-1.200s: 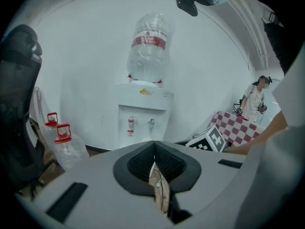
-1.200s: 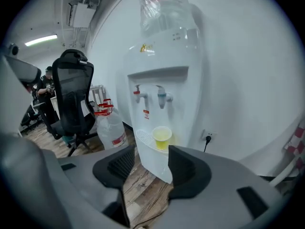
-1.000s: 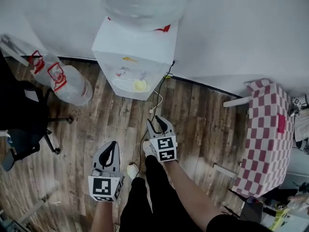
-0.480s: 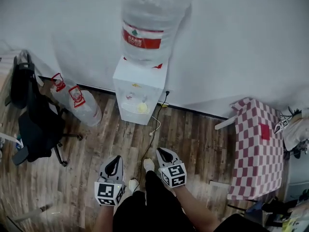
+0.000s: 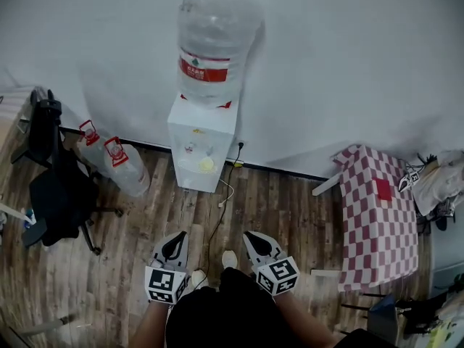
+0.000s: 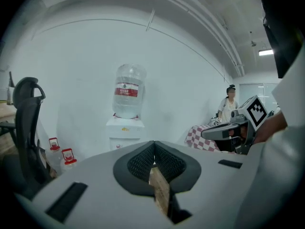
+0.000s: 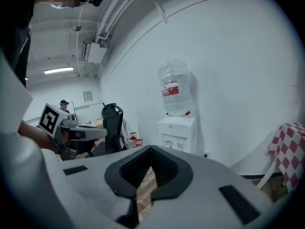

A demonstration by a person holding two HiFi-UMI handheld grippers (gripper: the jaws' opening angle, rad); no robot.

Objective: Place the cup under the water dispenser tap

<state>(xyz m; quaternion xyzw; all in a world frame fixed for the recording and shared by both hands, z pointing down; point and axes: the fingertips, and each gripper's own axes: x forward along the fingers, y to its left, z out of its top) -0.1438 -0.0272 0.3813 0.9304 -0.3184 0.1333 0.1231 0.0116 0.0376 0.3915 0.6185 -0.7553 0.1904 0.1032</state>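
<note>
A white water dispenser (image 5: 201, 147) stands against the wall with a big clear bottle (image 5: 214, 46) on top. In its recess, below the taps, sits a small yellow cup (image 5: 207, 164). My left gripper (image 5: 174, 246) and right gripper (image 5: 258, 243) are low in the head view, well back from the dispenser, over the wooden floor. Both are shut with nothing between their jaws. In the left gripper view the tips (image 6: 153, 144) meet and the dispenser (image 6: 125, 132) is far ahead. The right gripper (image 7: 151, 149) also faces the dispenser (image 7: 178, 132) from a distance.
Two empty water bottles (image 5: 116, 162) lie left of the dispenser, beside a black office chair (image 5: 54, 187). At the right stands a table with a red-checked cloth (image 5: 378, 216). A cable (image 5: 221, 201) runs over the floor. A person (image 6: 228, 104) stands far off.
The view has pulled up and back from the dispenser. Both grippers have drawn away from it toward the bottom of the picture, and the right gripper's jaws have closed.
</note>
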